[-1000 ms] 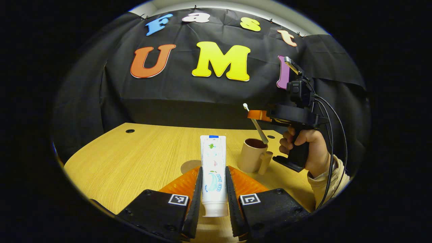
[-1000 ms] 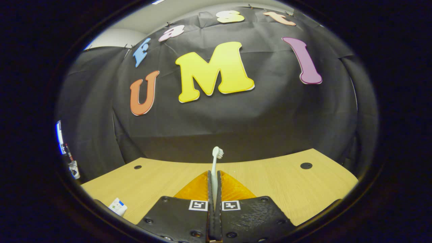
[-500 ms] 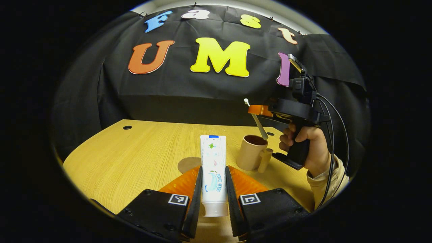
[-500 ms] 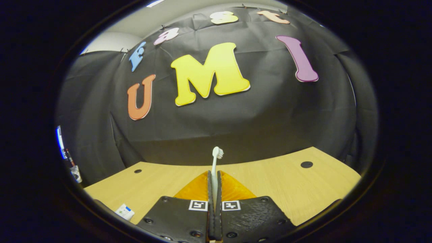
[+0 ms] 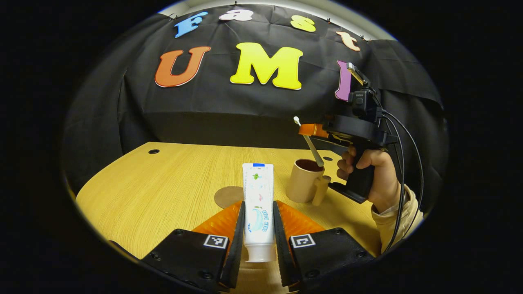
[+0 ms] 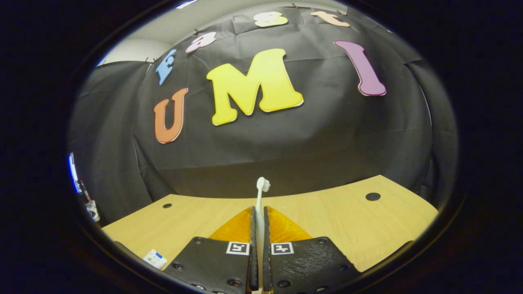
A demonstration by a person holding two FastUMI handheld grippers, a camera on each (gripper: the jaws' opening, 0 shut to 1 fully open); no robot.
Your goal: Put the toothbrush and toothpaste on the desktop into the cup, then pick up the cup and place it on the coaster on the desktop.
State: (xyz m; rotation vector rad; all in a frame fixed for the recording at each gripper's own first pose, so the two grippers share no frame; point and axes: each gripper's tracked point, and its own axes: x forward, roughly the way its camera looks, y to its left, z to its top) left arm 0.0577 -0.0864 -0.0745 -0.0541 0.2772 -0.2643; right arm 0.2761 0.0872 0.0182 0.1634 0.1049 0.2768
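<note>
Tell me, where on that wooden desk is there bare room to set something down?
The desk is bare from its left edge to the coaster, and behind the cup toward the wall. It is crowded on the right, where cup, right gripper with the toothbrush, and the hand cluster.

The left gripper (image 5: 258,228) points forward with both fingers pressed on a held tube, while a hand (image 5: 374,175) holds the right gripper (image 6: 257,241) raised, its fingers nearly together.
</note>
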